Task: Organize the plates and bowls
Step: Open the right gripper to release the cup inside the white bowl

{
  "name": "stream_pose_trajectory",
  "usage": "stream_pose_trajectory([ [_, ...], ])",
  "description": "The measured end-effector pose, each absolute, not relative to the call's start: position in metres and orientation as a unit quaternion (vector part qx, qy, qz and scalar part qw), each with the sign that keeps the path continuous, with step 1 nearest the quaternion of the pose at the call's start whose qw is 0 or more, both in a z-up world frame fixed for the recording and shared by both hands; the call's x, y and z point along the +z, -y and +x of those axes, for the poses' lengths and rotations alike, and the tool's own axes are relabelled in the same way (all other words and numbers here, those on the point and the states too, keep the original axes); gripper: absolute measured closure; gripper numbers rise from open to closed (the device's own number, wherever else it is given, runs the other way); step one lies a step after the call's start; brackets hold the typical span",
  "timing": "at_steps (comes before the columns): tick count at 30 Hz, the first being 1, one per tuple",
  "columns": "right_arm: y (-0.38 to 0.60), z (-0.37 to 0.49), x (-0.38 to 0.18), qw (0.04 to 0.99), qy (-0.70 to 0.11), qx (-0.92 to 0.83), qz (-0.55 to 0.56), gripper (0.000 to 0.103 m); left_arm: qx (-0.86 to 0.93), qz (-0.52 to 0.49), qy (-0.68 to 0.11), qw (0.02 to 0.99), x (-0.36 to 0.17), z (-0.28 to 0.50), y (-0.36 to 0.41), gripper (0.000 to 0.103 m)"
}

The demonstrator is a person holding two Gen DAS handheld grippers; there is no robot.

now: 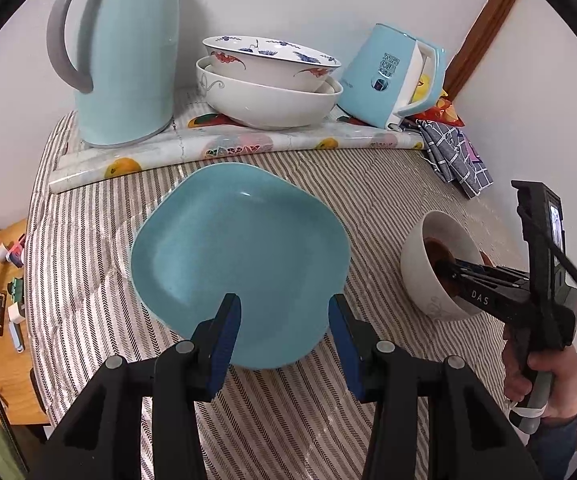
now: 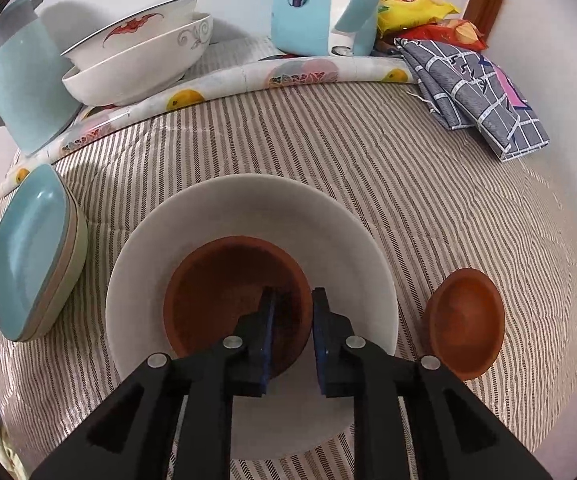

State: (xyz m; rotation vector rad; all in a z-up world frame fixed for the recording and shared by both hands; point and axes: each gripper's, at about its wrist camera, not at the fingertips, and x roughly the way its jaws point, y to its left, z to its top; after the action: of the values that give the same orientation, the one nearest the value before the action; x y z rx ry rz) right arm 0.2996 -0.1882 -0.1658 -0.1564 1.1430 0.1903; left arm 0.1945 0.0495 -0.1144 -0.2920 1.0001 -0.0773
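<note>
A light blue squarish plate (image 1: 240,248) lies on the striped tablecloth, on top of a beige plate in the right wrist view (image 2: 28,248). My left gripper (image 1: 284,312) hovers over its near edge, open, gripping nothing. To the right stands a white bowl (image 1: 420,264) (image 2: 248,200) with a brown bowl (image 2: 224,280) nested inside. My right gripper (image 2: 293,300) (image 1: 444,268) reaches into it, its jaws slightly apart astride the brown bowl's near rim, the pads not pressing. A second brown bowl (image 2: 464,320) sits tilted on the cloth right of the white bowl.
Two patterned white bowls (image 1: 268,80) are stacked at the back on a rolled fruit-print mat (image 1: 228,148), between a blue thermos jug (image 1: 128,60) and a blue kettle (image 1: 392,76). A folded grey checked cloth (image 1: 456,152) lies back right. A person's hand (image 1: 548,384) holds the right gripper.
</note>
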Motion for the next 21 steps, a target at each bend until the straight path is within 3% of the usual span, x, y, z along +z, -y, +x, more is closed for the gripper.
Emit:
stream_pose_trajectory([
  [6,0.192,0.3,-0.163,0.839,-0.533,0.085,-0.069,0.081,-0.034,-0.14,-0.477,0.867,-0.115,0.194,-0.051,0.059],
  [8,0.195,0.298,-0.157,0.844,-0.526,0.084,-0.061,0.07,-0.034,-0.14,-0.478,0.867,-0.115,0.194,-0.051,0.059],
  [10,0.197,0.295,-0.151,0.849,-0.519,0.086,-0.05,0.066,-0.032,-0.139,-0.479,0.866,-0.115,0.194,-0.051,0.059],
  [21,0.231,0.28,-0.122,0.873,-0.481,0.075,0.007,0.066,-0.037,-0.124,-0.474,0.871,-0.103,0.189,-0.036,0.059],
])
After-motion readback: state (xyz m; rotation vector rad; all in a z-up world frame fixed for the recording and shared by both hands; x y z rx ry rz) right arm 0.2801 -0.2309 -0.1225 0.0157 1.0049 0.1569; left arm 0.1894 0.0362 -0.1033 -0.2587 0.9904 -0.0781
